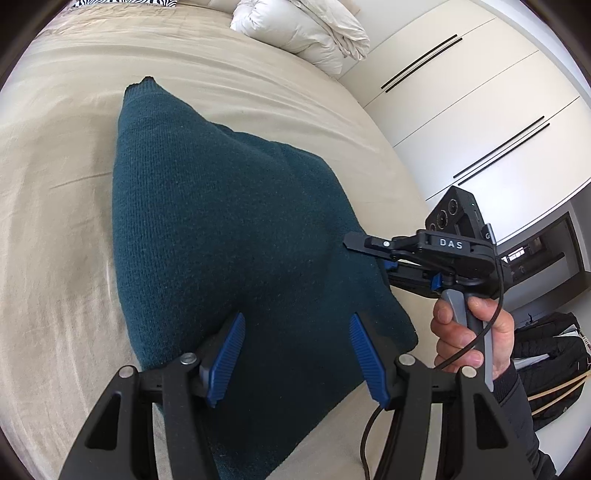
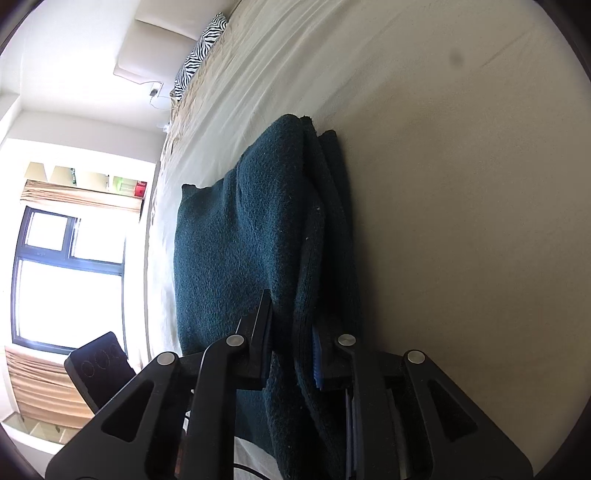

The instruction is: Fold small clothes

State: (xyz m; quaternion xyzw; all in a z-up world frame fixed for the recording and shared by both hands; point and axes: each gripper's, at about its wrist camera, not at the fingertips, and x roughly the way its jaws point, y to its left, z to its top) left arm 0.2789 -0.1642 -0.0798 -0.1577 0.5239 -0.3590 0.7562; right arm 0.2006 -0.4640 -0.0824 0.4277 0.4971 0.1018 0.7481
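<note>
A beige bed (image 1: 66, 155) fills most of both views, with a rumpled white duvet (image 1: 303, 33) at its far end, white wardrobe doors to one side and a bright window to the other. On the bed, straight ahead of both grippers, lies a dark teal knitted garment (image 1: 221, 229), already doubled over itself: the right wrist view shows several layers stacked at its edge.

The right gripper (image 2: 291, 350) is closed on that layered edge, its two fingers pinching the thick knit between them. The left gripper (image 1: 297, 354) stands wide apart with its blue pads (image 1: 227, 354) bare, hovering just above the near part of the garment and holding nothing. The right gripper sits just beyond and to the side of the left one.

By my judgement the folding is well along: the garment is already a compact, multi-layer packet. What seems left is a last fold or a squaring of the held edge, then letting go. No other clothes are in view.
</note>
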